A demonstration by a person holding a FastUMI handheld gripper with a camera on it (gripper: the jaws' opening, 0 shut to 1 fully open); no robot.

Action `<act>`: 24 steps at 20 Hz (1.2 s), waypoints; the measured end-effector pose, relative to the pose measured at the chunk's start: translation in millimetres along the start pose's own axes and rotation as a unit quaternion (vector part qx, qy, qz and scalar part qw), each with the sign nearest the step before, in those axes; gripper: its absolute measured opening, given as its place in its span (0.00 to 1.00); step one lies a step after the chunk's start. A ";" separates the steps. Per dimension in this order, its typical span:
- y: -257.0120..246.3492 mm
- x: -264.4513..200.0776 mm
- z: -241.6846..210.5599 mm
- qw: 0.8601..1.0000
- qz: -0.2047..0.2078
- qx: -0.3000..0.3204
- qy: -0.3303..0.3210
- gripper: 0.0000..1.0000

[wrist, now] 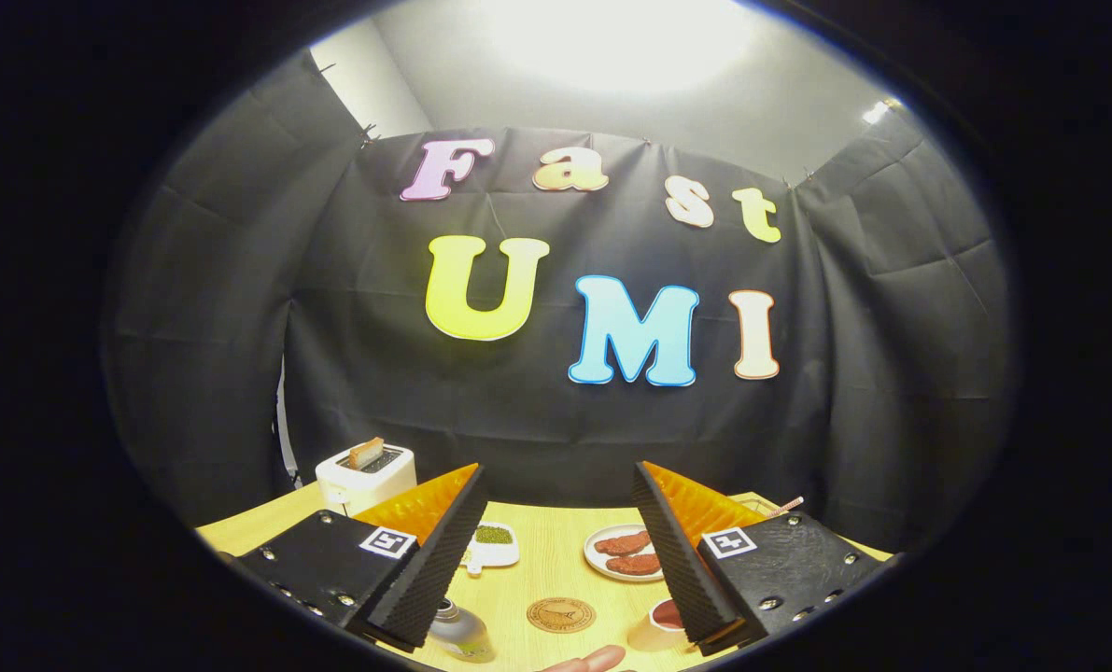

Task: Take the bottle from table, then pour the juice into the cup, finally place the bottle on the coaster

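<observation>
Overhead, gripper (556,551) hangs w/ fingers spread wide and nothing between them, bottle (457,633) standing left of coaster (561,614), cup (658,627) to coaster's right; a descent slightly off-centre could, by the look of it, clip the bottle's cap and topple it.

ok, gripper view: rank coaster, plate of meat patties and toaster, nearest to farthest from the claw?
The claw is open, with nothing between its fingers.
1. Coaster: on the table between the fingers, near their bases.
2. Plate of meat patties: farther up the table, beside the right finger.
3. Toaster: beyond the left fingertip, by the booth wall.
</observation>
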State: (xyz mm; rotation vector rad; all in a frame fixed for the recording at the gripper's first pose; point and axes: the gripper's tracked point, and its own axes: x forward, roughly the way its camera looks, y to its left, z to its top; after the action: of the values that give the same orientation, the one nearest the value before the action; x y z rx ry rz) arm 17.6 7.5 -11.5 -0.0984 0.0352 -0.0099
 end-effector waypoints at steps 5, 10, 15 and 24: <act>26.4 -4.6 -24.1 1.000 0.010 0.010 -0.007 0.96; 59.2 -14.6 -53.6 0.999 0.033 0.014 -0.019 0.96; 78.5 -10.2 -99.0 0.999 0.038 0.010 -0.009 0.96; 82.0 3.6 -161.1 0.999 0.038 0.007 0.020 0.96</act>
State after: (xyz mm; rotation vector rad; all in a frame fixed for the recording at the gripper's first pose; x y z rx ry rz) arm 16.1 73.2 -179.9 -0.0827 0.0780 0.0631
